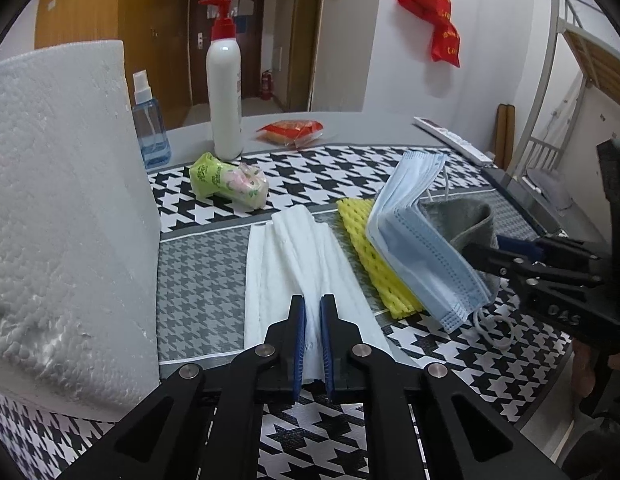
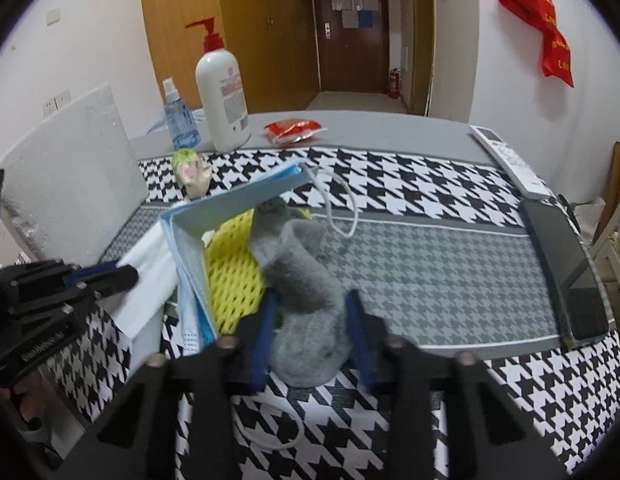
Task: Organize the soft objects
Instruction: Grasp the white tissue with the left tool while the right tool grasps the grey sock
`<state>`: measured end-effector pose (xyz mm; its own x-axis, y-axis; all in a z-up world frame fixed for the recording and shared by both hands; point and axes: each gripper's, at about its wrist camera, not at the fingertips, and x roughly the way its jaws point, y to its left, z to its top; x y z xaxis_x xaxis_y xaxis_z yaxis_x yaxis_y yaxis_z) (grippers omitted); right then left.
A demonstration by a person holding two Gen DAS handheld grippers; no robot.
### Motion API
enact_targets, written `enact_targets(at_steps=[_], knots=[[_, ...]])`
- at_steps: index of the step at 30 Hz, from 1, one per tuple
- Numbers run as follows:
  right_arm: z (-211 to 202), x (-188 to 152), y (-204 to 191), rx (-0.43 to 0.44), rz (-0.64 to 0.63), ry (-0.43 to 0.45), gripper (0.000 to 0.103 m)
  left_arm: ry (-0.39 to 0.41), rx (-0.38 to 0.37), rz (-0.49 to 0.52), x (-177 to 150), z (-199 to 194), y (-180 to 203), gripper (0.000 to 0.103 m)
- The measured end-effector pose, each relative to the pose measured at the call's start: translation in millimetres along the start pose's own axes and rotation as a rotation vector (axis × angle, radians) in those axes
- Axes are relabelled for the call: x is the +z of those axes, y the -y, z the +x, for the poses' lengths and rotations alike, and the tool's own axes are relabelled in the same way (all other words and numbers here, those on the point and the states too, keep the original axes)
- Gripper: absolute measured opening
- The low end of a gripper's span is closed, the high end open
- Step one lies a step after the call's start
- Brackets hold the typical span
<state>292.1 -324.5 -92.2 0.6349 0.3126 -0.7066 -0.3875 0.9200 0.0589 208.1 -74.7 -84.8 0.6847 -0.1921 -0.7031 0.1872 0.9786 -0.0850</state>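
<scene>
Now both grippers point down at a slant over the houndstooth cloth [image 2: 430, 184]. Left gripper [image 1: 313, 304] is nearly closed, its blue pads pinching a ridge of the white tissue [image 1: 297, 248] that lies flat on the grey patch of the cloth. Right gripper [image 2: 312, 300] comes in from the right side, jaws narrow around the grey sock [image 2: 305, 280]; pads sit at both sides of it, though blur hides whether they press. Sock rests on the cloth with its far end against the yellow foam net [image 2: 229, 276]. Mask stack [image 1: 422, 236] leans tilted on the net, ear loops trailing. Tissue pack [image 1: 229, 180] lies farther back, apart from the pile. Foam block [image 1: 65, 208] stands at the left. Pump bottle [image 1: 225, 92] and spray bottle [image 1: 149, 128] stand upright at the back, contents unclear.
</scene>
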Motion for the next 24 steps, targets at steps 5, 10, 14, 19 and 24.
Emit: enact_targets(at_steps=[5,10,14,19,24], knots=[[-0.7,-2.9,2.0,0.012,0.005,-0.008,0.014,0.004,0.001,0.007,-2.0,-5.0,2.2,0.009],[-18.7,-9.8,6.6,0.011,0.018,0.016,0.011,0.008,0.027,0.005,-4.9,-17.2,4.4,0.009],[-39.3,-19.4,10.4,0.005,0.025,0.039,0.011,0.026,0.033,0.008,-9.2,-32.8,6.3,0.009],[-62.6,-30.3,16.1,0.020,0.060,0.063,0.011,0.058,0.041,0.000,-12.0,-50.0,5.9,0.009],[-84.1,-31.5,21.0,0.060,0.090,0.097,0.011,0.069,0.047,0.005,-14.2,-55.5,7.3,0.009]])
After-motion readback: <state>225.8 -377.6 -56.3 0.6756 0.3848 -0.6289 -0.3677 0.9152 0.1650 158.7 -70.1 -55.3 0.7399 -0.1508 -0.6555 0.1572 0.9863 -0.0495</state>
